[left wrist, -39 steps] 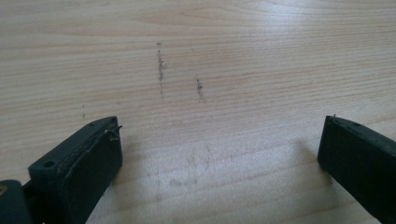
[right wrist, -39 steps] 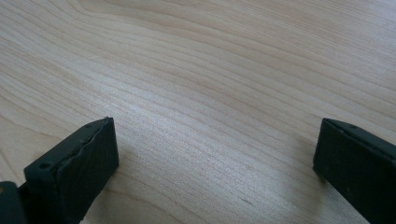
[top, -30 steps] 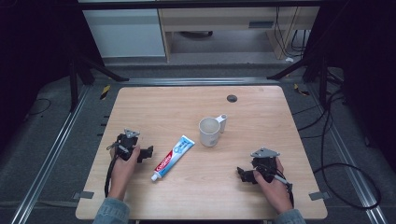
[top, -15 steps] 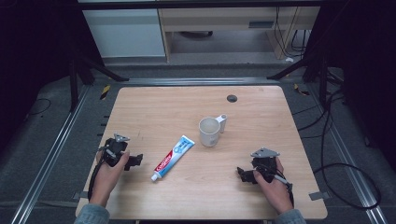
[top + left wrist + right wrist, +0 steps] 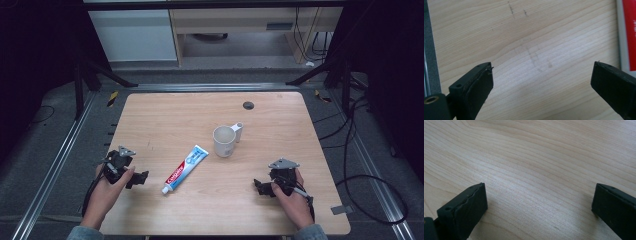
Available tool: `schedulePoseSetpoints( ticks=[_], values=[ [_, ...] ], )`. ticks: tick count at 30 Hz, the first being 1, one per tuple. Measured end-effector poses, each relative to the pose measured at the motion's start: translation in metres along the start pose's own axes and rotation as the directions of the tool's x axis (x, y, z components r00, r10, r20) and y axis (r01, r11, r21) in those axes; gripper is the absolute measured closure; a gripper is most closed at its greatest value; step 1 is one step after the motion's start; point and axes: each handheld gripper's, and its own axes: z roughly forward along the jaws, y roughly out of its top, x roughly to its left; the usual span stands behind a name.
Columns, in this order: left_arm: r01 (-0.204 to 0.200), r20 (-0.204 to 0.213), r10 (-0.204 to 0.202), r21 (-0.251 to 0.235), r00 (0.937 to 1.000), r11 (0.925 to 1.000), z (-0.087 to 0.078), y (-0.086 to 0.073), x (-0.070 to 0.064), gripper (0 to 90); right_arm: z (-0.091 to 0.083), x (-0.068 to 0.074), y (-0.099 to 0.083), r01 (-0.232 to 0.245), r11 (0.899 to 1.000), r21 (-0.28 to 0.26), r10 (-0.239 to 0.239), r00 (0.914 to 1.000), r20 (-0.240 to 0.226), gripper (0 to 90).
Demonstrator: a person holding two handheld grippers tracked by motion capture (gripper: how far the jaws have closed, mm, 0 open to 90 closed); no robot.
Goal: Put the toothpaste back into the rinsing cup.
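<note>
Wooden table point(image 5: 165, 115) sitting in a dark room. I'm holding my left gripper point(image 5: 141, 178) near the left edge, jaws spread wide, gripping nothing; the toothpaste tube point(image 5: 186, 169) is lying just beside it, cut off at the left gripper view's right edge. My right gripper point(image 5: 258, 187) is resting near the front right, also wide open, empty. White mug point(image 5: 224, 140) standing beyond the tube.

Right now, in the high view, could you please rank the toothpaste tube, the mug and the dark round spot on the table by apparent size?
1. Toothpaste tube, longest.
2. Mug, shorter but bulkier; ranking against the tube is close.
3. Dark round spot, clearly smallest.
</note>
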Motion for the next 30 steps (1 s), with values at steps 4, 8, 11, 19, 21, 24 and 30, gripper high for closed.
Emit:
schedulePoseSetpoints(
  ticks=[4,8,11,19,21,24,30],
  values=[
    [-0.024,0.043,0.024,0.015,0.9988,0.9996,-0.012,0.008,-0.008,3.6,0.000,0.000,0.000,0.000,1.000,0.000,0.000,1.0000,0.000,0.3],
    [-0.050,0.074,0.048,0.026,0.9961,0.9984,-0.021,0.019,-0.016,5.0,0.000,0.000,0.000,0.000,1.000,0.000,0.000,1.0000,0.000,0.3],
    [-0.066,0.090,0.061,0.053,0.9941,0.9964,-0.021,0.027,-0.021,6.2,0.000,0.000,0.000,0.000,1.000,0.000,0.000,1.0000,0.000,0.3],
    [-0.110,0.096,0.101,0.093,0.9902,0.9895,-0.014,0.052,-0.038,7.9,0.000,0.000,0.000,-0.001,1.000,0.002,0.001,1.0000,0.000,0.3],
    [-0.135,0.106,0.124,0.103,0.9866,0.9855,-0.011,0.061,-0.045,7.9,0.000,0.000,0.000,-0.001,1.000,0.002,0.001,1.0000,0.000,0.3],
    [-0.153,0.119,0.139,0.118,0.9831,0.9811,-0.007,0.071,-0.052,8.2,0.000,0.000,0.000,-0.001,1.000,0.002,0.001,1.0000,0.000,0.3],
    [-0.189,0.179,0.157,0.179,0.9713,0.9656,0.013,0.088,-0.068,10.8,0.000,0.000,0.000,-0.001,1.000,0.002,0.001,1.0000,0.000,0.3]
  ],
)
